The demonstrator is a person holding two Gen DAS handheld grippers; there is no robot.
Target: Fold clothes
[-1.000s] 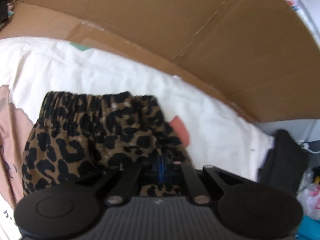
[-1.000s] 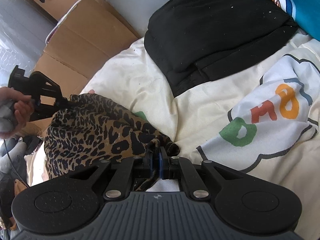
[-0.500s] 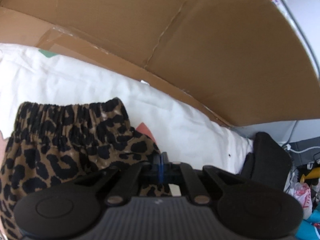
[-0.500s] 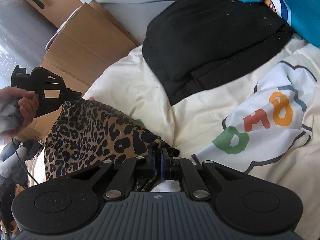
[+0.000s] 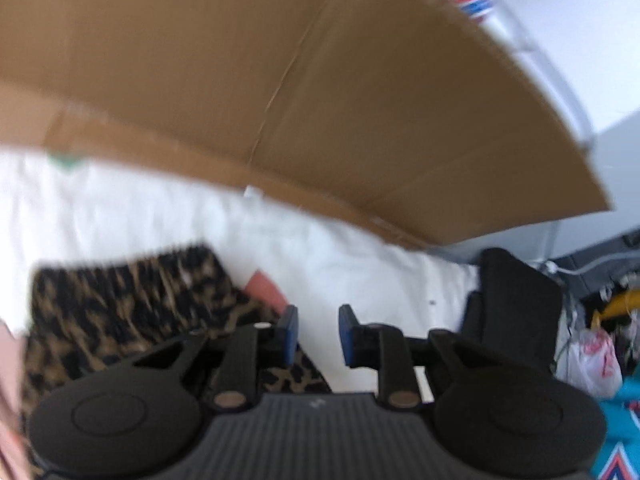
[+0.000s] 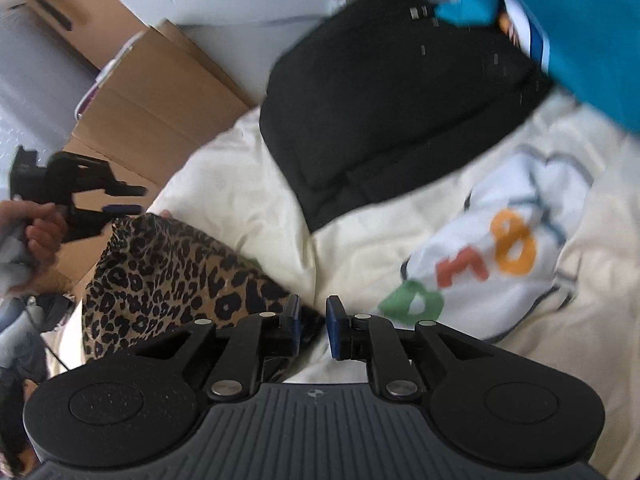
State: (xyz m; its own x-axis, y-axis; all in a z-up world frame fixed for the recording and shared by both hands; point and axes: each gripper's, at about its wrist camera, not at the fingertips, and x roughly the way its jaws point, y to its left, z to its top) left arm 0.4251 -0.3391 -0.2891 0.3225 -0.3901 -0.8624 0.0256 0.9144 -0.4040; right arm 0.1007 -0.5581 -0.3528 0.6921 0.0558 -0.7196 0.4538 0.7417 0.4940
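The right gripper [image 6: 313,326] hangs low over the cream sheet [image 6: 240,200] with its jaws parted and nothing between them, the leopard shorts [image 6: 168,272] just to its left. The left gripper [image 5: 317,334], held in a hand [image 6: 38,236], is likewise spread and empty above the shorts' edge. Farther off lie a black garment [image 6: 392,112], a teal garment [image 6: 580,32] and cardboard [image 5: 280,80].

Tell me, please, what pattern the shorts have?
Leopard print, tan with black spots; clearest in the right wrist view.
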